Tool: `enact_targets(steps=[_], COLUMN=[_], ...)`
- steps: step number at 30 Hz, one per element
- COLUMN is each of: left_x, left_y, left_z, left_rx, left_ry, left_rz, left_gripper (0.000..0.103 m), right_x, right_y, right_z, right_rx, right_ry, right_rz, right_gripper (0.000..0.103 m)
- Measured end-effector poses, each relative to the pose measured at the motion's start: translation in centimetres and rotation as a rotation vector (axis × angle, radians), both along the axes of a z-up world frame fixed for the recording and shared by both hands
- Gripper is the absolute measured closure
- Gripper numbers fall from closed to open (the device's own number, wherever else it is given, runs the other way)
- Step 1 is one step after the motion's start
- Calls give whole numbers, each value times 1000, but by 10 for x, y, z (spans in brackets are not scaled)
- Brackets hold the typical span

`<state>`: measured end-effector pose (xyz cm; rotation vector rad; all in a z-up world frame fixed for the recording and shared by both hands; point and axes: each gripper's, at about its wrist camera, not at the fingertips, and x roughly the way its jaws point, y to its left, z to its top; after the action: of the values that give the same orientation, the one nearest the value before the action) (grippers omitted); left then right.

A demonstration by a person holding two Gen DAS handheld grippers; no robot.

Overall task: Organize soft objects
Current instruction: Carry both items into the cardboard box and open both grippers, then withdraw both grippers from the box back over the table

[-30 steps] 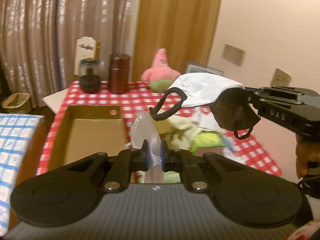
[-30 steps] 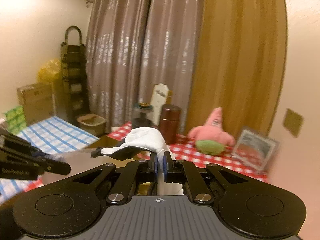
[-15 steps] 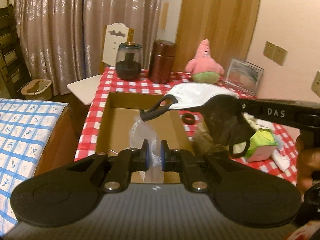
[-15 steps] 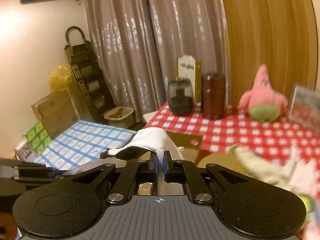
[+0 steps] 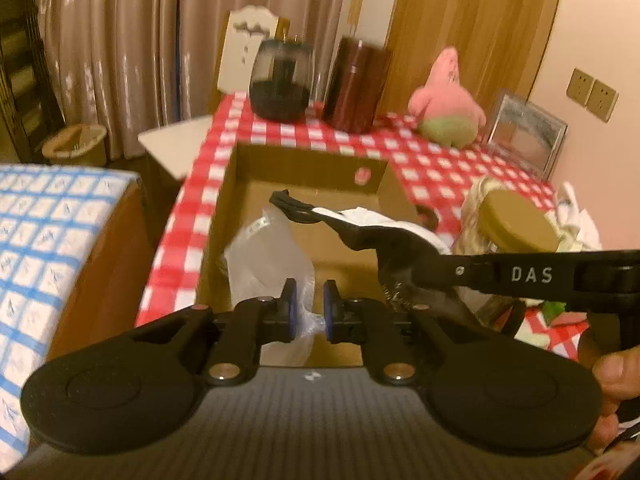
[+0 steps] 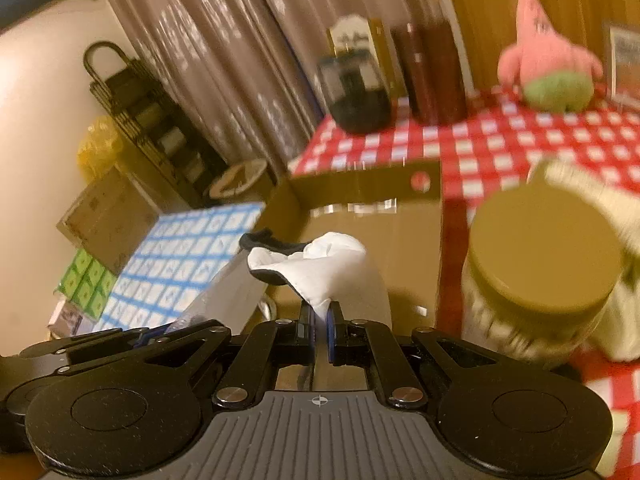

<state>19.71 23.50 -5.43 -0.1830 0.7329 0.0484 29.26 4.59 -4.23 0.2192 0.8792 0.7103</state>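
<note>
Over the open cardboard box (image 5: pixel 240 208), at 12 o'clock from both grippers, two soft things hang ready to drop. The left gripper (image 5: pixel 307 312) has a crumpled clear plastic bag (image 5: pixel 266 256) between its blue pads, and its jaws are opening, narrowly so far, the film not yet free. The right gripper (image 6: pixel 321 330) is clamped tight on a white face mask with black ear loops (image 6: pixel 332 264), whose long axis runs away from the jaws toward 11 o'clock, loops leading. In the left wrist view the right gripper enters from 3 o'clock, the mask above the box's right half, the bag above its middle. A gold-lidded jar (image 6: pixel 540 264) stands just outside the box at 2 o'clock of the right gripper, near enough to be clipped.
</note>
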Motion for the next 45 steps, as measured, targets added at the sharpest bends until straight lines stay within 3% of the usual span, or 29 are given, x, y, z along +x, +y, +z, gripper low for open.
enact_targets(steps=[3, 6, 7, 9, 11, 12, 21, 29, 35, 45], left_x=[-1, -8, -11, -16, -25, -28, -59, -80, -89, -92], left_y=[1, 2, 3, 5, 6, 6, -12, -58, -102, -168], left_z=[-10, -13, -12, -10, -5, -2, 23, 48, 56, 52], left_rx=[-7, -6, -6, -10, -6, -4, -11, -12, -11, 37], left_ry=[21, 35, 34, 30, 20, 15, -15, -56, -68, -58], left_rz=[1, 12, 15, 21, 35, 40, 64, 33, -4, -89], left_gripper=[85, 65, 63, 61, 56, 55, 53, 37, 23, 20], right_x=[0, 0, 0, -2, -4, -7, -47, -98, -127, -167], right_y=[3, 1, -1, -1, -3, -6, -37, -111, -178, -260], right_z=[-14, -20, -21, -19, -15, -13, 14, 28, 27, 27], right_rx=[-21, -17, -14, -17, -20, -15, -41, -92, -120, -148], right_ry=[34, 45, 48, 41, 21, 10, -84, -173, -171, -147], right_rz=[34, 57, 63, 62, 51, 46, 42, -64, -190, -327], right_gripper=[97, 97, 96, 83, 47, 45, 44, 44, 44, 44])
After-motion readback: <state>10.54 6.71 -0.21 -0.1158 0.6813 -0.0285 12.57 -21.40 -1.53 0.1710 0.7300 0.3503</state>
